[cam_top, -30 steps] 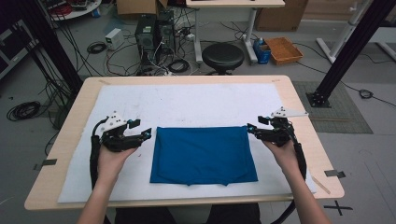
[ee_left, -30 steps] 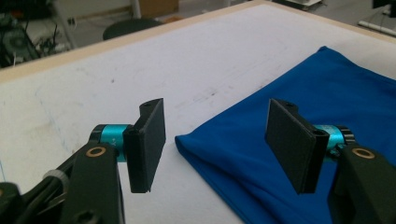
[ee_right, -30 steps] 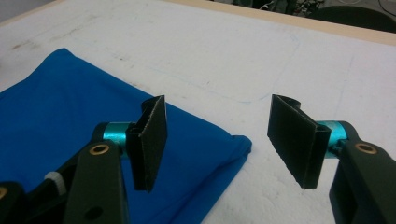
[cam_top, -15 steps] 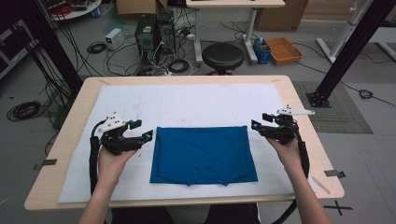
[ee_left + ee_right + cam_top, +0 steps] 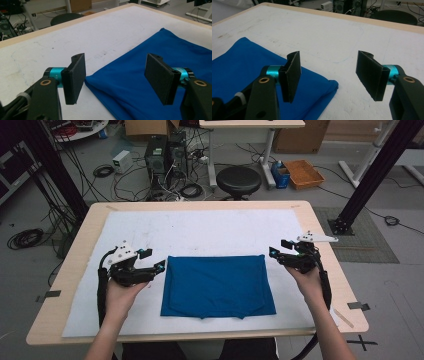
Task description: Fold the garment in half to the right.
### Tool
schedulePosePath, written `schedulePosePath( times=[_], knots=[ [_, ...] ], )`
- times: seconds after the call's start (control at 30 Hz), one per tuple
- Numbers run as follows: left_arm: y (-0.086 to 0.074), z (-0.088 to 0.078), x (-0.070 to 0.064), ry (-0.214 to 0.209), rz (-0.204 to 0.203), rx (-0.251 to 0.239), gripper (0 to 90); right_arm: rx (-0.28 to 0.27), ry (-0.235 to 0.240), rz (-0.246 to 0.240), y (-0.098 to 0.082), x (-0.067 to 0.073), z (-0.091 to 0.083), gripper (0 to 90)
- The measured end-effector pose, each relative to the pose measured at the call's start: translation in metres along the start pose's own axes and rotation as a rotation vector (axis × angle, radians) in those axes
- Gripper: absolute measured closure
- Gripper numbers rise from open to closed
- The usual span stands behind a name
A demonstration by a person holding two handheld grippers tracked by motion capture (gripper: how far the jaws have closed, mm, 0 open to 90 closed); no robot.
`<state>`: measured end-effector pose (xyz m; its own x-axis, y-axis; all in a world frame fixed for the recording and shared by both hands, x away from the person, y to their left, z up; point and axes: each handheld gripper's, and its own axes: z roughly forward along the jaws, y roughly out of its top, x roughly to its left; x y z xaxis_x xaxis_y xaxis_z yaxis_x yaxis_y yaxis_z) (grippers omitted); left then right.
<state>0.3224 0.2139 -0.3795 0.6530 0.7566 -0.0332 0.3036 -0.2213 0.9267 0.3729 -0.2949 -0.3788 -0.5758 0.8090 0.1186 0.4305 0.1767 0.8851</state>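
We hold the left gripper (image 5: 159, 266) just off the left edge of the folded blue cloth (image 5: 217, 285), its jaws having just been opening and now spread wide with nothing pinched. The right gripper (image 5: 274, 252), released too, hovers by the cloth's far right corner. Flanking it like this, we judge, readies both corners for grasping.
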Motion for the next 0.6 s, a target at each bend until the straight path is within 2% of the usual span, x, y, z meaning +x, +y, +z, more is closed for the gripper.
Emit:
schedulePosePath(
  times=[0.1, 0.13, 0.2, 0.3, 0.37, 0.43, 0.5, 0.53, 0.6],
  knots=[
    [-0.005, -0.002, -0.006, 0.039, 0.022, -0.017, 35.4, 0.000, 0.001, -0.006, 0.000, 0.000, 0.000, 37.0],
    [-0.007, -0.003, -0.008, 0.048, 0.012, -0.021, 35.4, 0.001, 0.001, -0.005, 0.000, 0.000, 0.000, 37.0],
    [-0.009, -0.005, -0.010, 0.031, -0.029, -0.019, 35.5, 0.001, -0.001, -0.003, 0.000, 0.000, 0.000, 37.0],
    [-0.015, -0.007, -0.017, 0.009, -0.035, -0.020, 35.4, 0.004, -0.003, -0.006, -0.001, 0.000, 0.000, 37.0],
    [-0.020, -0.009, -0.022, -0.005, -0.060, -0.008, 37.6, 0.009, 0.002, -0.006, -0.002, 0.000, 0.000, 37.0],
    [-0.026, -0.012, -0.028, 0.016, -0.081, 0.025, 38.9, 0.004, 0.000, -0.008, -0.001, 0.001, -0.001, 37.0],
    [-0.034, -0.017, -0.033, 0.036, -0.099, 0.037, 39.8, 0.001, 0.001, -0.014, -0.001, 0.002, -0.001, 37.0],
    [-0.039, -0.018, -0.036, 0.039, -0.118, 0.035, 40.6, 0.000, 0.000, -0.017, -0.001, 0.003, -0.001, 37.0],
    [-0.047, -0.022, -0.038, 0.043, -0.165, 0.063, 40.7, 0.002, 0.000, -0.022, -0.001, 0.004, -0.001, 37.0]
  ],
)
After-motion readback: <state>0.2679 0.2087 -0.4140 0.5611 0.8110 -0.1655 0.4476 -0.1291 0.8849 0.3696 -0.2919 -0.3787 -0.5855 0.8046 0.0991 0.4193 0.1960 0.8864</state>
